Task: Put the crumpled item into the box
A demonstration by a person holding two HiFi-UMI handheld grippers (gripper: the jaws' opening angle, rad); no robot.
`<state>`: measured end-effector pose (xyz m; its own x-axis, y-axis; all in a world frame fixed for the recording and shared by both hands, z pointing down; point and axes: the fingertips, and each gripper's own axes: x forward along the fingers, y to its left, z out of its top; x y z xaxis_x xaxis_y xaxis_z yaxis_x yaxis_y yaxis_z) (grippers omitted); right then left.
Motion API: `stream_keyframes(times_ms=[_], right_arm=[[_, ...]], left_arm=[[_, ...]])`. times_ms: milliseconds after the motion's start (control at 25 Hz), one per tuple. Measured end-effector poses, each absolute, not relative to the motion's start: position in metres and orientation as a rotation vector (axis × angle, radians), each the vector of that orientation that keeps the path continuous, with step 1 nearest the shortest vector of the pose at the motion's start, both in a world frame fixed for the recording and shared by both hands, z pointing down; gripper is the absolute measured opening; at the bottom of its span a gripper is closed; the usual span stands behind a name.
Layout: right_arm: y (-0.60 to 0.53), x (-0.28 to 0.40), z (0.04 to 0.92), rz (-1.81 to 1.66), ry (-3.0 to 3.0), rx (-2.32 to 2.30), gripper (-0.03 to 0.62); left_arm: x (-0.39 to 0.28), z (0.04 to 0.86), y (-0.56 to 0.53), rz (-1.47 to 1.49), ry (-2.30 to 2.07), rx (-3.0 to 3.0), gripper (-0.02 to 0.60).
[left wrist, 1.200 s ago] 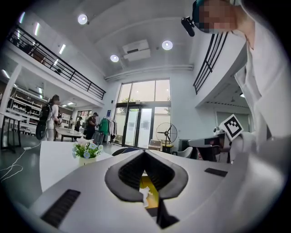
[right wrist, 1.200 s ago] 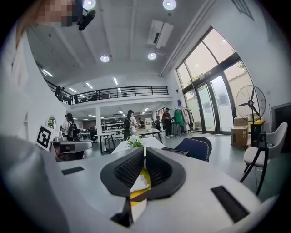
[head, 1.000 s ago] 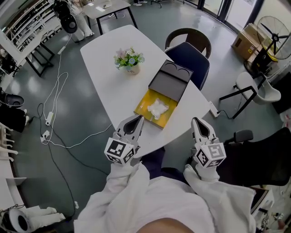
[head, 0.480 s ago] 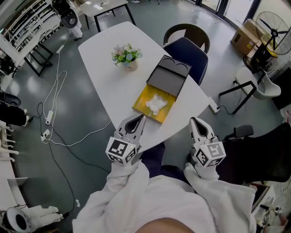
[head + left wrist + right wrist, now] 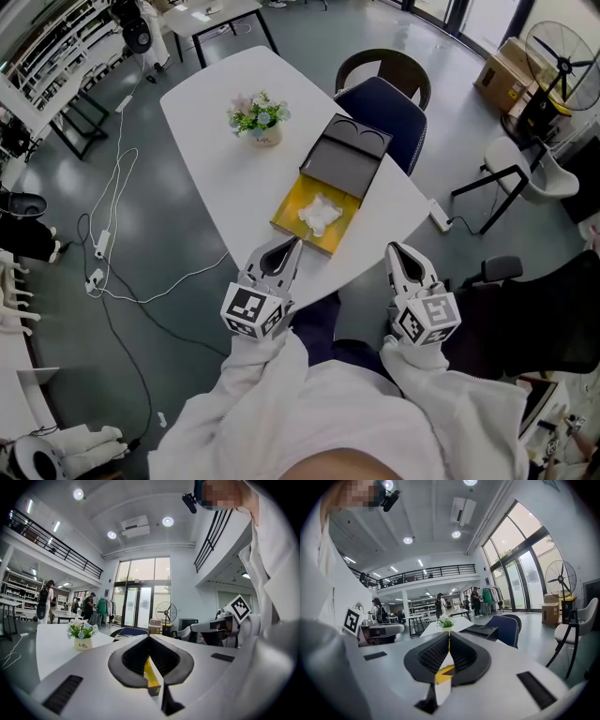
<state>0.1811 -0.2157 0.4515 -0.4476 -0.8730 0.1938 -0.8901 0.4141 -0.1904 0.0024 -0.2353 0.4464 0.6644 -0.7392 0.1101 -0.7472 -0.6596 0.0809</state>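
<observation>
Crumpled item (image 5: 319,214) is already sitting in the yellow box (image 5: 291,202), which is on the table (image 5: 211,141) with its lid flipped back. Left gripper (image 5: 289,247) and right gripper (image 5: 397,249) both hover at the near table edge, jaws closed tight, nothing in them.

Box (image 5: 151,674) mostly behind the jaws

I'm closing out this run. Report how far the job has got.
Done: the crumpled paper lies inside the yellow box on the table, with the lid open. In hand: nothing; the left gripper and right gripper hang short of the table edge, jaws together and empty. Left: nothing that shows.
</observation>
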Motion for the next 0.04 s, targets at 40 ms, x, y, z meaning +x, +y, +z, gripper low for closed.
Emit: stream_keyframes(times_ms=[40], right_arm=[[-0.2159,0.1821,0.4521,0.413,-2.585,1.618,0.035]], left_arm=[[0.0035,0.4467,-0.2357,0.102,-1.237,2.756,0.015]])
